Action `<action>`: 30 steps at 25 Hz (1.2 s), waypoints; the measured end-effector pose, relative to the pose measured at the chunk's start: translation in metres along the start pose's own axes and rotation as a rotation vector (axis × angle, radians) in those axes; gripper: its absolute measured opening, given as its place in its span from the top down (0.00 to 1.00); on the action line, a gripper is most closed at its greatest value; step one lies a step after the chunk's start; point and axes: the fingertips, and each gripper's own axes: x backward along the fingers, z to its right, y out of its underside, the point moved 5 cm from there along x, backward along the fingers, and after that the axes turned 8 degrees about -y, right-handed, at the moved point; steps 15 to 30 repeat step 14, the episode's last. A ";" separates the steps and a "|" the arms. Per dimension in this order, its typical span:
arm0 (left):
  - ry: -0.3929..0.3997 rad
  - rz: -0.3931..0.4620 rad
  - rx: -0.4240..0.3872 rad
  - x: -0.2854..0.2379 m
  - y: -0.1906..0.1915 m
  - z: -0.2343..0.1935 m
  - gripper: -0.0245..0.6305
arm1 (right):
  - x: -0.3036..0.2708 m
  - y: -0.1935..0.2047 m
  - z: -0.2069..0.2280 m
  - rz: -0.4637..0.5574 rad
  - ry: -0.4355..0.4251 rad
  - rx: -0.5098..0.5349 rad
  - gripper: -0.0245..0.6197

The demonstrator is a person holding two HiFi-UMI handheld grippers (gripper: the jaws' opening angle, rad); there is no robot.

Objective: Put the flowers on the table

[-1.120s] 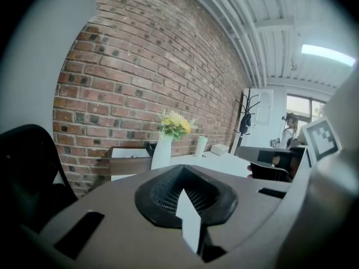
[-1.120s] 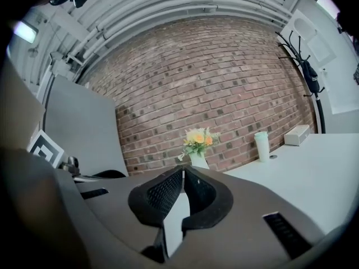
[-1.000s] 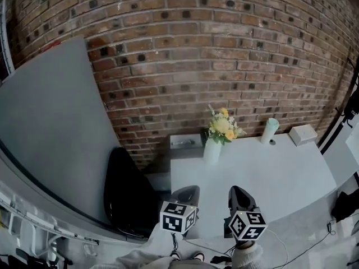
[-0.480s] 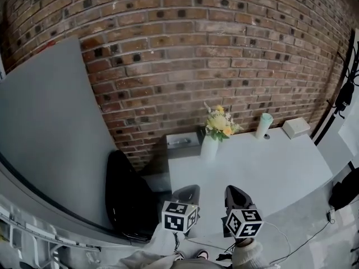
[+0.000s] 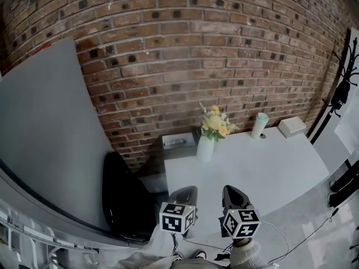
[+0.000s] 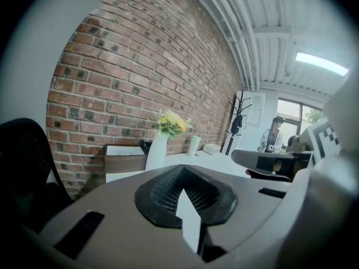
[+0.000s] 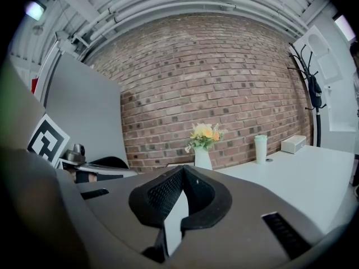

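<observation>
Head view: yellow-and-white flowers (image 5: pixel 215 122) in a slim white vase (image 5: pixel 205 148) stand on the white table (image 5: pixel 269 167) beside the brick wall (image 5: pixel 185 49). Left gripper view: left gripper (image 6: pixel 183 178), jaws clenched, empty. Right gripper view: right gripper (image 7: pixel 182 178) likewise; the scene fits a finished placing, or flowers yet to leave the vase.

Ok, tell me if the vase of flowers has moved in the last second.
No. The vase keeps its spot left of the cup on the table; only the view shifted.
</observation>
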 end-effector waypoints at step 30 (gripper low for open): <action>0.010 0.003 -0.010 0.000 0.002 0.010 0.95 | 0.006 -0.001 0.000 -0.001 -0.034 0.003 0.93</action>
